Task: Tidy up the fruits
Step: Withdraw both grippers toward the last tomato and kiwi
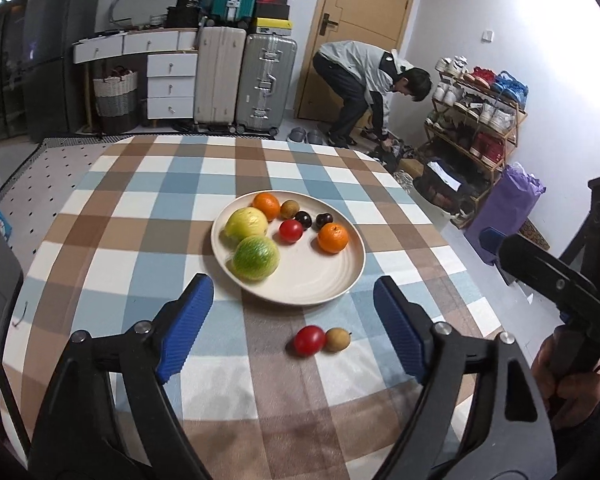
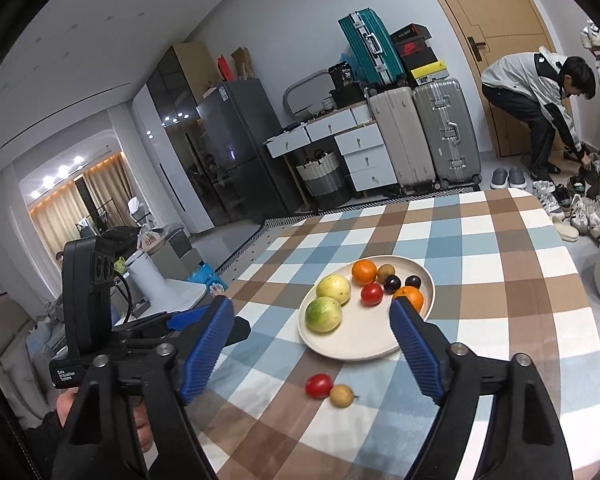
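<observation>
A cream plate (image 1: 312,284) (image 2: 356,340) on the checked tablecloth holds two oranges (image 1: 332,237), a yellow fruit (image 1: 246,222), a green fruit (image 1: 256,258), a red tomato (image 1: 291,230), a small brown fruit (image 1: 289,209) and two dark plums (image 1: 303,219). A second red tomato (image 1: 309,340) (image 2: 318,385) and a small brown fruit (image 1: 337,339) (image 2: 342,395) lie side by side on the cloth in front of the plate. My left gripper (image 1: 294,314) is open and empty above them. My right gripper (image 2: 312,340) is open and empty, held higher.
The table (image 1: 140,220) is round-cornered, with its right edge near a shoe rack (image 1: 476,120). A person (image 1: 364,84) bends by the door. Suitcases (image 1: 240,80) and drawers stand at the far wall. The other hand-held gripper (image 1: 556,288) shows at the right.
</observation>
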`<state>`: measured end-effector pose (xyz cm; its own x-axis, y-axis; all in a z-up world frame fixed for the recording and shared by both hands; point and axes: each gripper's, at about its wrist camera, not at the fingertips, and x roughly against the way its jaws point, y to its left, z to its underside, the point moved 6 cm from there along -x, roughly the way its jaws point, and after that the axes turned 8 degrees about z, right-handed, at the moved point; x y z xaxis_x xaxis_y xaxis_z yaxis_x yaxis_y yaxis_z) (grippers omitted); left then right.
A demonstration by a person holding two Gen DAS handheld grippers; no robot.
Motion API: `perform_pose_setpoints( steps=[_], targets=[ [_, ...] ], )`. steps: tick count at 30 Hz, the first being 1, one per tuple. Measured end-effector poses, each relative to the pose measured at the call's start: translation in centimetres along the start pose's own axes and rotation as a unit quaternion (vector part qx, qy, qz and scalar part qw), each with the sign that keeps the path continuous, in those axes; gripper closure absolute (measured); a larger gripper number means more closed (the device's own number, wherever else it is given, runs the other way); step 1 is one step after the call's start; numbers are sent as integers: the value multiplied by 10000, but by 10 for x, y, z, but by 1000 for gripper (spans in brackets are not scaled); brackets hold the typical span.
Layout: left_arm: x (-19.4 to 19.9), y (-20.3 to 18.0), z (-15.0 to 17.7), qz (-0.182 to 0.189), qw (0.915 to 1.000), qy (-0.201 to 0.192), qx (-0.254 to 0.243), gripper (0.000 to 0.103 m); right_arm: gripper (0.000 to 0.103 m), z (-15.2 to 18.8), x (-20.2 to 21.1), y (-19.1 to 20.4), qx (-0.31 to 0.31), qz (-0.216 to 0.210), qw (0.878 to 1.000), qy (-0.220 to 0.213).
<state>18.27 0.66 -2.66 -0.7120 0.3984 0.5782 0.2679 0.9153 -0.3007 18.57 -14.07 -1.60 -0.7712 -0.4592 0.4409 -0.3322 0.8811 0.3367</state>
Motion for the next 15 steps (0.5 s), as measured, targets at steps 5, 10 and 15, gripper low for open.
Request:
perform_pose_setpoints(
  steps=[5,10,15],
  targets=[
    [7,12,17,-79,9997,-24,238,16,11,13,10,5,-57,22,10000,12],
    [14,23,38,-260,9990,-29,351,3,7,28,12,7,-45,160,9998,69],
    [11,31,57,-387,9984,6,403,1,7,44,10,6,-19,297,9994,181]
  ],
)
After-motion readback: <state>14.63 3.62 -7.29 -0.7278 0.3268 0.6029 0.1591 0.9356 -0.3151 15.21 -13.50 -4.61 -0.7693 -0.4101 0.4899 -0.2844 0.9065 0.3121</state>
